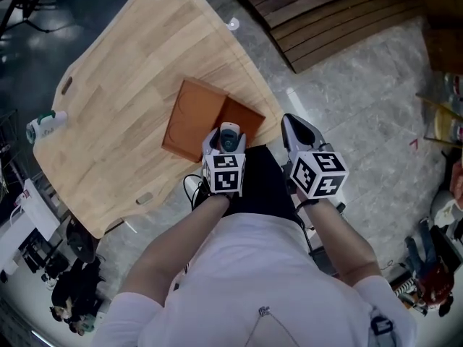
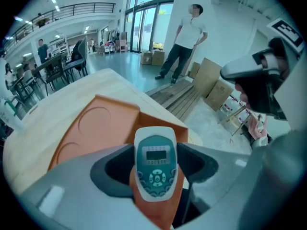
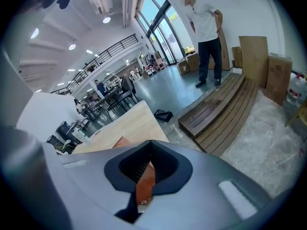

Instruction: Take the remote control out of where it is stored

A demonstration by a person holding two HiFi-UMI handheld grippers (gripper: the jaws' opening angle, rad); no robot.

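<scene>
An orange-brown box (image 1: 242, 116) lies on the wooden table (image 1: 130, 71) near its front edge, its lid (image 1: 194, 116) folded open to the left. A white remote control (image 1: 230, 137) with a teal face is upright between the jaws of my left gripper (image 1: 229, 132), just above the box's near side. In the left gripper view the remote (image 2: 155, 162) fills the space between the pads, with the open box (image 2: 96, 123) behind it. My right gripper (image 1: 291, 125) hangs to the right of the box with its jaws together. In the right gripper view (image 3: 148, 169) a thin orange strip shows in the slit.
A bottle (image 1: 45, 126) lies at the table's left edge. A wooden pallet (image 1: 325, 13) rests on the floor beyond the table. A person (image 2: 184, 37) stands by it, near cardboard boxes (image 2: 211, 83). Clutter lines the floor at far right (image 1: 441, 121).
</scene>
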